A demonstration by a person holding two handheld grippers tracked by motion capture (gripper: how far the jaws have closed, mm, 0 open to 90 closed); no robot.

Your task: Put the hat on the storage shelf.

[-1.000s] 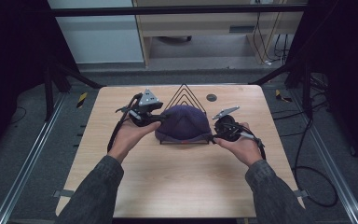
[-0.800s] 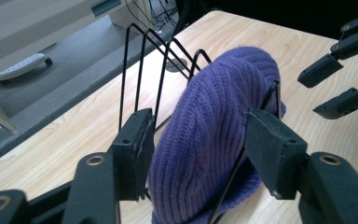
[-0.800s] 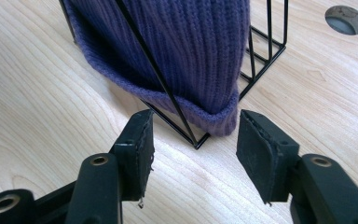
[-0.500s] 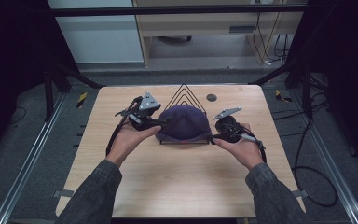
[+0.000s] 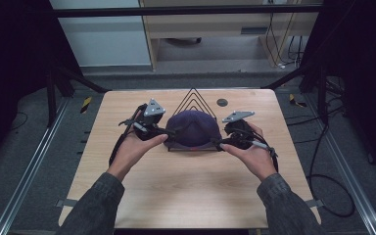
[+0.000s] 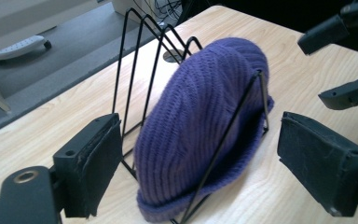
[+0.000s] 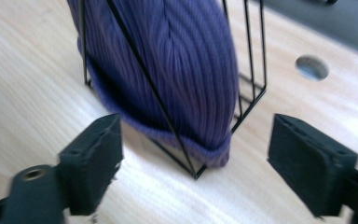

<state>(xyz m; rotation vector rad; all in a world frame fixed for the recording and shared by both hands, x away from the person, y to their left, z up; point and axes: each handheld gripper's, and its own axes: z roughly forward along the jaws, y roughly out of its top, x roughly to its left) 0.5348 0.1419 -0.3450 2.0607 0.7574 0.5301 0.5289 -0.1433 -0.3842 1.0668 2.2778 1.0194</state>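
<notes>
I have both tools at the hat, one on each side of it. The left tool [image 5: 162, 132] stands with its jaws wide apart and nothing between them, and just ahead of it the purple knit hat [image 6: 205, 126] sits slotted among the triangular wires of a black wire rack [image 6: 144, 56] on the tabletop [image 5: 186, 196]. The right tool [image 5: 223, 143] is likewise spread and empty; in front of its jaws I see the hat's rolled brim [image 7: 186, 140] bulging out under the nearest wire, resting on the wood. The hat looks soft, light and stretchy, so I judge it will fold and sag rather than hold shape, and the ribbed knit should give the pads good grip. The risk, as I read it, is the wool catching on a wire, or the light rack dragging along with it. I would take hold at the thick brim edge on each side, where the fabric is doubled, and keep the pads clear of the wires.
</notes>
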